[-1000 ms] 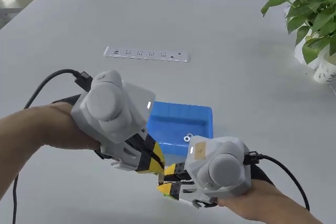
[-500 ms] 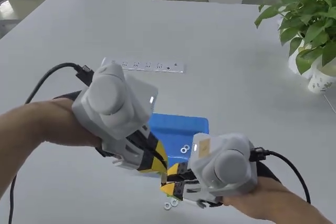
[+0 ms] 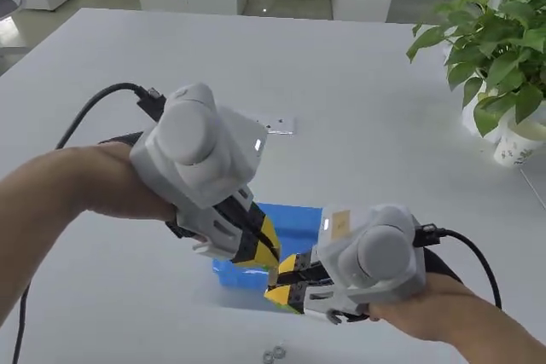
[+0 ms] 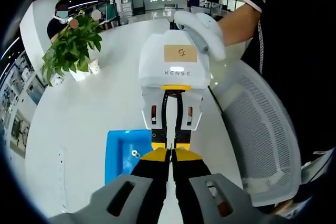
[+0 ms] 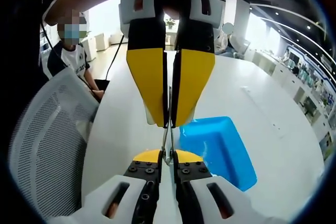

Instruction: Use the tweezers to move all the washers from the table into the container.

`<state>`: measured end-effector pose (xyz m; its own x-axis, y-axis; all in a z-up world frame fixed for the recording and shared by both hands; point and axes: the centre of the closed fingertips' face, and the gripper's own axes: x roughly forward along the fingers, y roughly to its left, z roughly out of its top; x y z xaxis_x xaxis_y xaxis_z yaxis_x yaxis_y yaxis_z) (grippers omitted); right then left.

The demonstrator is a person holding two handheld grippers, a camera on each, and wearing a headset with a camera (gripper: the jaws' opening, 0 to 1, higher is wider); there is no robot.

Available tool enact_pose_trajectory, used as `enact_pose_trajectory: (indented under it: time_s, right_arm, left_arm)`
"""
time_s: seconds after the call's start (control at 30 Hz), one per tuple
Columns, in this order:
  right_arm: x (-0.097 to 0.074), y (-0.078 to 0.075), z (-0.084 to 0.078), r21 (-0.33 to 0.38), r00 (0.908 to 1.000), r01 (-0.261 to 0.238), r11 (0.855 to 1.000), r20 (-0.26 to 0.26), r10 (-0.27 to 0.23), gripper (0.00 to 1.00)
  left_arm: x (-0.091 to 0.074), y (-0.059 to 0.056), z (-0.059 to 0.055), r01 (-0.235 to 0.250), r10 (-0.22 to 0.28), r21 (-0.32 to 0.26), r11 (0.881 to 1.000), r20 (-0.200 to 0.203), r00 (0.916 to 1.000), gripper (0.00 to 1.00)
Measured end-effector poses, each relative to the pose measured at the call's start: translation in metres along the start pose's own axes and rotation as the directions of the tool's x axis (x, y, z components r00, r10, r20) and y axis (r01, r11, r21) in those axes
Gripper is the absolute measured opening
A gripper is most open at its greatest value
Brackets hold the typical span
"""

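Tweezers (image 5: 167,140) gripped by left gripper (image 5: 169,123) and right gripper (image 5: 167,162) jaws, mostly hidden; container (image 3: 294,226) half covered.

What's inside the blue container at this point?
A washer lies in the container; the left gripper and right gripper cover much of its floor, so others may be hidden.

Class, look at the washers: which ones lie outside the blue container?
The two washers side by side on the white table, at the head view's bottom edge, nearer the person than the blue container. The other washer lies inside it.
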<state>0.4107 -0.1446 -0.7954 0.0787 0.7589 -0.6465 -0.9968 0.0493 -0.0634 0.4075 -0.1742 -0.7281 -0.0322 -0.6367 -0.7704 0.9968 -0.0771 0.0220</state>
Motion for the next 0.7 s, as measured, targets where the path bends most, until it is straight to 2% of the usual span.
enact_pose_trajectory:
  time_s: [0.33, 0.7]
  right_arm:
    - [-0.001, -0.023, 0.002, -0.008, 0.9999, 0.016, 1.0, 0.004, -0.016, 0.1]
    - [0.005, -0.047, -0.003, -0.012, 0.9996, 0.029, 1.0, 0.006, -0.029, 0.1]
  left_arm:
    - [-0.003, 0.02, 0.003, -0.01, 0.01, 0.014, 1.0, -0.004, 0.9999, 0.06]
    - [0.002, 0.043, -0.003, -0.029, 0.029, 0.011, 1.0, -0.007, 0.9995, 0.06]
